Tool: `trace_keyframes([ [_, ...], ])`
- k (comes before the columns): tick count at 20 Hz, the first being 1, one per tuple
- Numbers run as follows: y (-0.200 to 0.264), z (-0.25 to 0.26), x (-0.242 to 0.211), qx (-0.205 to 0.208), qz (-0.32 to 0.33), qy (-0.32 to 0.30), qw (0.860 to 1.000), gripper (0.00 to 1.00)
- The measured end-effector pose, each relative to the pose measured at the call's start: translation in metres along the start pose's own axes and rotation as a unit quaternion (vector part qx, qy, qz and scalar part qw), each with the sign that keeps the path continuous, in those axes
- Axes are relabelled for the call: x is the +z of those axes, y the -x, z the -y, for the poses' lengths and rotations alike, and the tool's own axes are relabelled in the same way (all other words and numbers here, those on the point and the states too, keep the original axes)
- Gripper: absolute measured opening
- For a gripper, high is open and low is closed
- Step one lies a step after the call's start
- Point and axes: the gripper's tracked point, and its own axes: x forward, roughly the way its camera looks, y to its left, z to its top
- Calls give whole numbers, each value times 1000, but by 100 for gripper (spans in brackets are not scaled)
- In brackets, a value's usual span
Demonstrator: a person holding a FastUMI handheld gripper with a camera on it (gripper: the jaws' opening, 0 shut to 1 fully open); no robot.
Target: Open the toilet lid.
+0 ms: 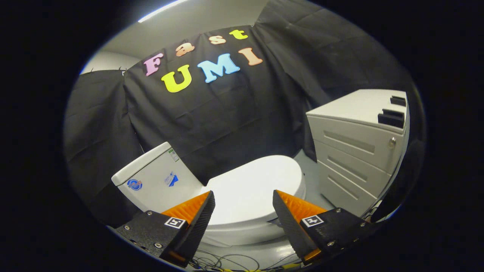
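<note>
While the toilet lid (pixel 251 185) lies flat and closed on the bowl, we are at the approach step: nothing has been lifted yet. Our gripper (pixel 244 200) has its fingers spread wide with nothing between them, and the lid shows in the gap and just beyond the tips, apart from both. The cistern (pixel 151 181) stands at the lid's hinge end, off to the left of the fingers, and a white drawer cabinet (pixel 355 151) stands to the right, near the bowl. Loose cables (pixel 227 260) lie on the floor (pixel 264 251) below the fingers.

We judge that the next move calls for coming down to the lid's free rim, on the side away from the cistern, and getting one finger under its lip or pinching that edge. Then we would need to swing it up in an arc towards the cistern, keeping clear of the cabinet.
</note>
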Motion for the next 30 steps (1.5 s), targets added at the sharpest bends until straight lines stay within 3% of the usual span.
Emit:
trace_keyframes([
  [4, -8, 8, -45, 1, -50, -30, 998, 96],
  [7, -9, 21, -61, -4, -65, -95, 993, 96],
  [13, -26, 73, -92, -50, -65, -205, 975, 94],
  [20, -60, 91, -123, -38, -83, -297, 951, 91],
  [30, -77, 114, -113, -16, -28, -376, 926, 51],
])
